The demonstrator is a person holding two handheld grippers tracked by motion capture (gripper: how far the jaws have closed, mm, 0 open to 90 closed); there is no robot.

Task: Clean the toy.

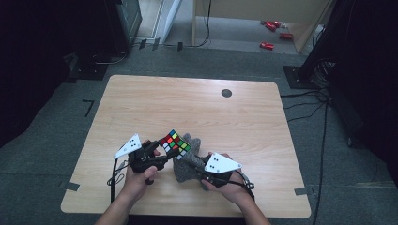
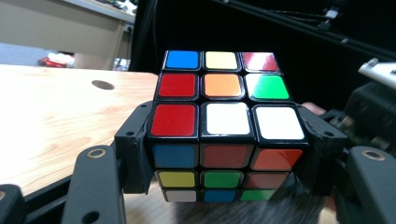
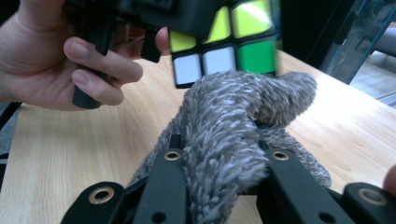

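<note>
Grey fuzzy cloth (image 1: 188, 161) sat clamped in the right gripper (image 1: 206, 169), touching the cube (image 1: 174, 141) at lower centre of the high view; left gripper (image 1: 162, 149) jaws were closed tight on that cube above the table (image 1: 197, 98).

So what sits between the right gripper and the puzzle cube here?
The grey fluffy cloth: the right gripper clamps it, and its far end meets the cube, per the right gripper view.
</note>
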